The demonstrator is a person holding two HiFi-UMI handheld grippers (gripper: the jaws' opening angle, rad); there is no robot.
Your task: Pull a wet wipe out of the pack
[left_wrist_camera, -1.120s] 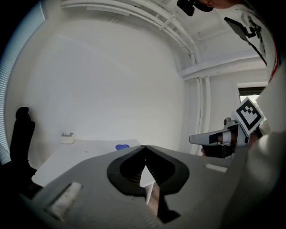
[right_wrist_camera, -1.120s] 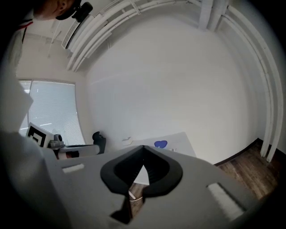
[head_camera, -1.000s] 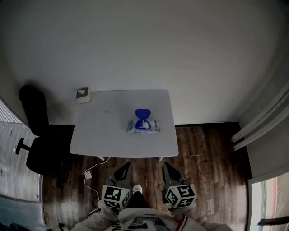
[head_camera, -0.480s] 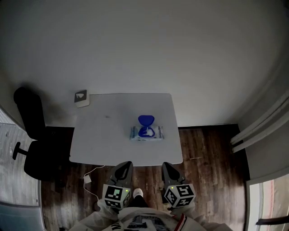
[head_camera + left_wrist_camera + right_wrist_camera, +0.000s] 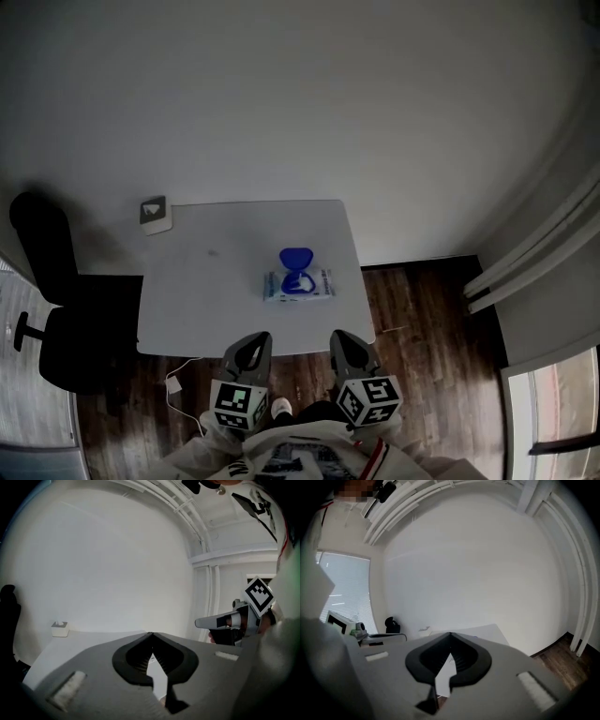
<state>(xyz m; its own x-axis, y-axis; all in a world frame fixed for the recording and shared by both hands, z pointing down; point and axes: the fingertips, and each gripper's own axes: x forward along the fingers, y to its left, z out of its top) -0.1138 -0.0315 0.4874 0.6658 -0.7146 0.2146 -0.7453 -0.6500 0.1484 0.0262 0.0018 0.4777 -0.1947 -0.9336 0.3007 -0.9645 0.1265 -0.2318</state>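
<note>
Left gripper [image 5: 251, 345] and right gripper [image 5: 343, 343] are hovering clenched and empty at the near edge of the white table [image 5: 206, 281], while the wet wipe pack [image 5: 298, 284] is lying on it untouched.
Each gripper is pointing toward the table with its jaws pressed tip to tip and nothing between them. The pack is resting flat on the table's right half, well apart from both, with its blue lid [image 5: 296, 257] standing flipped open. A small white box [image 5: 155, 215] is sitting at the far left corner, and a black office chair [image 5: 66, 319] is standing beside the table's left side.
</note>
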